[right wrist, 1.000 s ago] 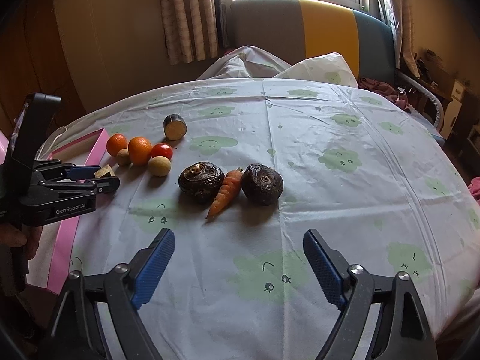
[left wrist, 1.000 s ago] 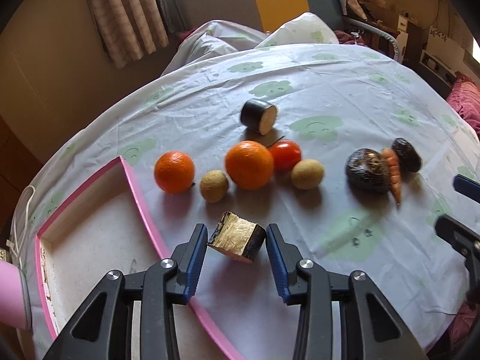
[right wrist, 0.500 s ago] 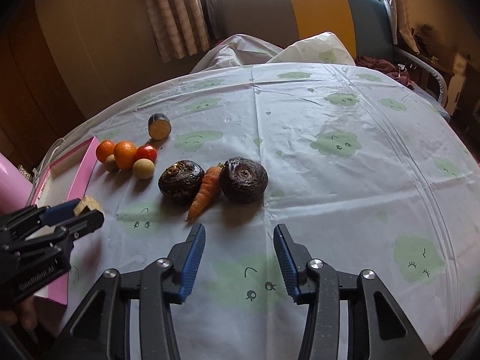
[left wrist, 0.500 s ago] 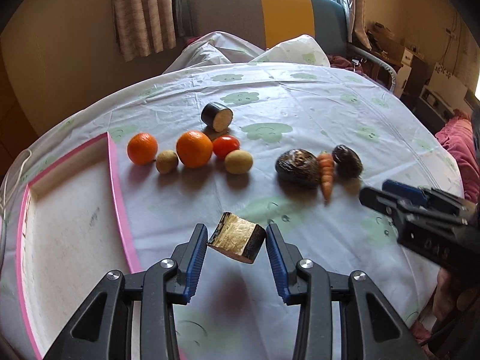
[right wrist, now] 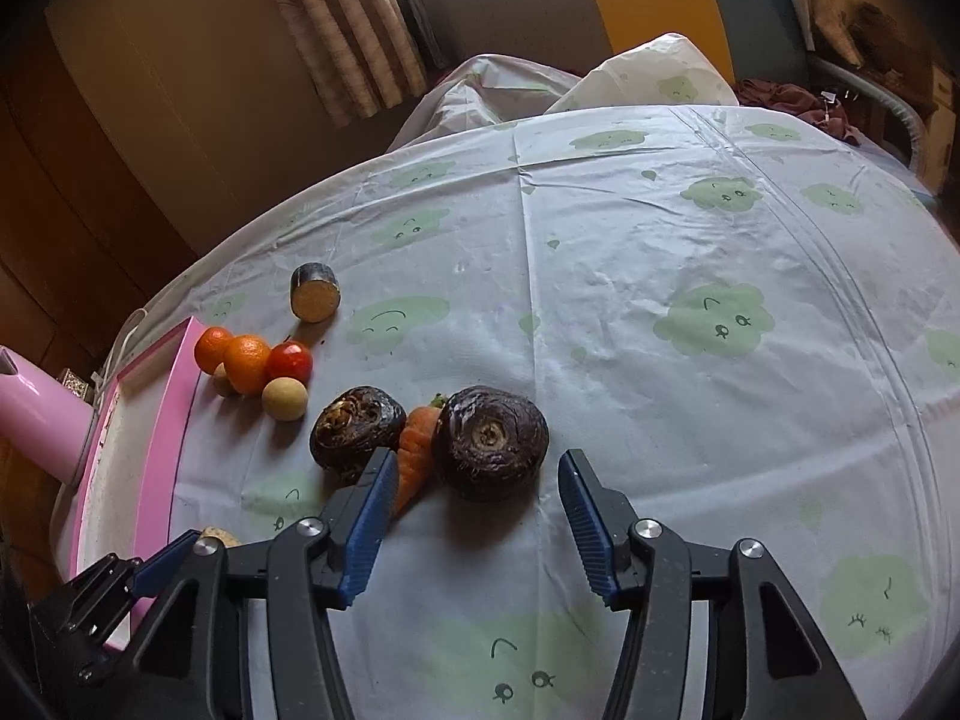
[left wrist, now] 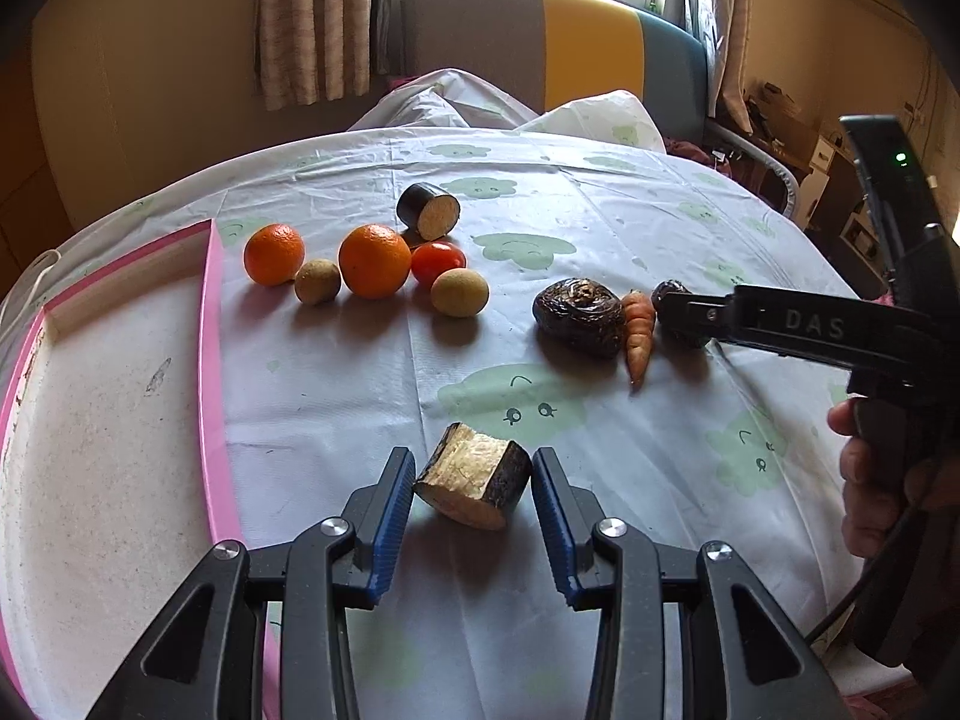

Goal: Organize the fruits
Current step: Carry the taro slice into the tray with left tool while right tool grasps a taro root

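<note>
My left gripper (left wrist: 473, 483) is shut on a cut dark-skinned chunk with a pale face (left wrist: 474, 483) and holds it above the tablecloth, right of the pink tray (left wrist: 211, 360). Two oranges (left wrist: 273, 253) (left wrist: 373, 260), two small brown fruits (left wrist: 317, 281) (left wrist: 459, 292) and a tomato (left wrist: 438, 263) sit in a cluster. My right gripper (right wrist: 477, 507) is open, its fingers either side of a dark round root (right wrist: 489, 441). A carrot (right wrist: 414, 453) and a second dark root (right wrist: 357, 432) lie just left of it.
Another cut dark chunk (left wrist: 429, 211) lies behind the fruit cluster. A pink cylinder (right wrist: 36, 420) stands left of the tray. A striped sofa (left wrist: 552, 54) and a draped cloth are beyond the table's far edge.
My left gripper has pulled back from the fruit cluster and risen with the chunk. My right gripper has moved forward to the dark root and narrowed from its wide opening.
</note>
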Action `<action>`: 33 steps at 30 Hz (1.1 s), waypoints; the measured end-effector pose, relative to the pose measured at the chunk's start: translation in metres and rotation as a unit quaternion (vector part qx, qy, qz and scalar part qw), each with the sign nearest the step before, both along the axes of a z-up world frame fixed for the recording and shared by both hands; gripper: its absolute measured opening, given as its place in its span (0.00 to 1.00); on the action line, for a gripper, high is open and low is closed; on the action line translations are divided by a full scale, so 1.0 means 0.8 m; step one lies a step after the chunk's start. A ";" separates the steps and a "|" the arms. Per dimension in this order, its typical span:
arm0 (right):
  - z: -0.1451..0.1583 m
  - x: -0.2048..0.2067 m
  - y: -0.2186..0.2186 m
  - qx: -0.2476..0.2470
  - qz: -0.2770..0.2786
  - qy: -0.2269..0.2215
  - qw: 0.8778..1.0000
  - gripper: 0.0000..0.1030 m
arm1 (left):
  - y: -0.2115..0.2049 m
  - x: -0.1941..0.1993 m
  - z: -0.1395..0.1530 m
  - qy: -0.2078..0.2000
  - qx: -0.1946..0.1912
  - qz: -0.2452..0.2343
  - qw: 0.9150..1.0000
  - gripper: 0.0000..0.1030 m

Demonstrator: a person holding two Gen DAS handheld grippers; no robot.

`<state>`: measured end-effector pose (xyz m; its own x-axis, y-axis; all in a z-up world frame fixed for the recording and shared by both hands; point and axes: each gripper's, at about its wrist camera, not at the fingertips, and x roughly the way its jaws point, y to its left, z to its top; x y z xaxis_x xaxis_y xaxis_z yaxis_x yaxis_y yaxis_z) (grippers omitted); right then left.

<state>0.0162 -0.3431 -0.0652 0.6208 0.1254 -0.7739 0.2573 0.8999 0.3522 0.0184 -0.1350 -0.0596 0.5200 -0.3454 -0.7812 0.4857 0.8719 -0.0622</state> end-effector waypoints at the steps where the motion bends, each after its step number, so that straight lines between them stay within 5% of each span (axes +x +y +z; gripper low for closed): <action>1: -0.004 0.003 -0.002 0.009 0.001 0.003 1.000 0.55 | 0.001 0.000 0.000 0.000 -0.002 0.000 1.000 0.40; 6: -0.007 0.011 -0.005 0.009 0.001 0.000 1.000 0.43 | 0.002 0.001 -0.002 -0.002 -0.010 0.002 1.000 0.40; 17: -0.011 0.008 -0.006 0.008 0.010 -0.013 1.000 0.43 | 0.025 0.003 0.043 -0.016 -0.050 0.020 0.998 0.39; 22: -0.008 0.009 0.000 -0.014 0.014 -0.009 1.000 0.42 | 0.087 0.037 0.075 -0.022 -0.072 0.106 0.992 0.39; 33: -0.005 0.009 0.011 -0.045 0.004 -0.004 0.999 0.42 | 0.213 0.098 0.036 0.003 0.005 0.282 0.959 0.40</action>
<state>0.0231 -0.3344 -0.0692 0.6265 0.0601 -0.7771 0.2472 0.9302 0.2712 0.0968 0.0354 -0.0307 0.6173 -0.0035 -0.7867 -0.0643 0.9964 -0.0548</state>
